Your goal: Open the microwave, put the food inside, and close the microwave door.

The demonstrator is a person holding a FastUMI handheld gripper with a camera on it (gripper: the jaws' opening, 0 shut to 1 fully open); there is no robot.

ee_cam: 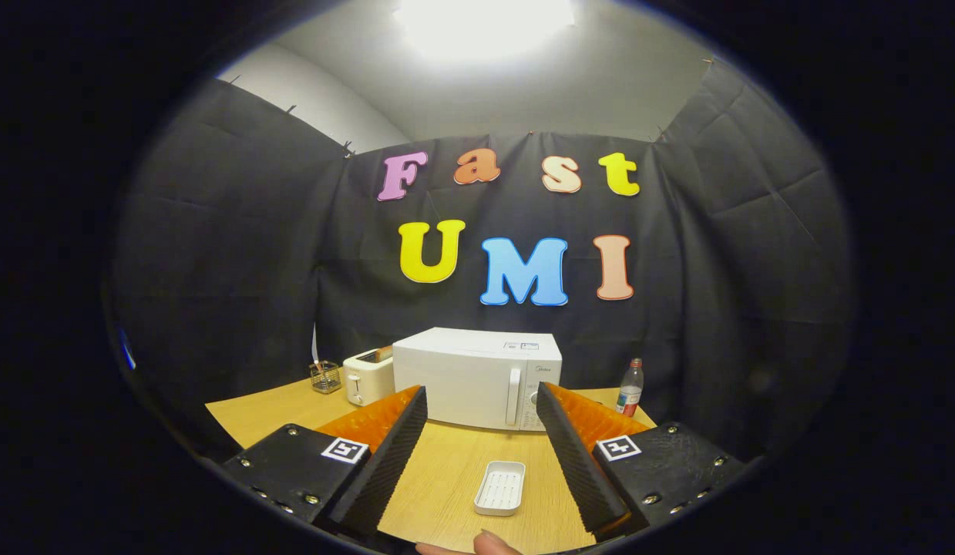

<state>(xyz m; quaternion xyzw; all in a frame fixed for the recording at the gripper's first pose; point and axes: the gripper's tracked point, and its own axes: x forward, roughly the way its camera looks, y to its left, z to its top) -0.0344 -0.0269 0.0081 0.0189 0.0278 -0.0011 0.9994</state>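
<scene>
Hovering wide open and holding nothing, the gripper [481, 401] frames a white tray [499, 487] on the table [446, 470]; beyond stands the microwave [477, 378] (door shut), toaster [368, 376] beside it.

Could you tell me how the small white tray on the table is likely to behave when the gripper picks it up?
The white tray, lying flat between the open gripper's fingers, looks rigid and probably light. Its low walls leave little to pinch, so it may slip. Its smooth-looking base might slide on the wooden table if nudged.
</scene>
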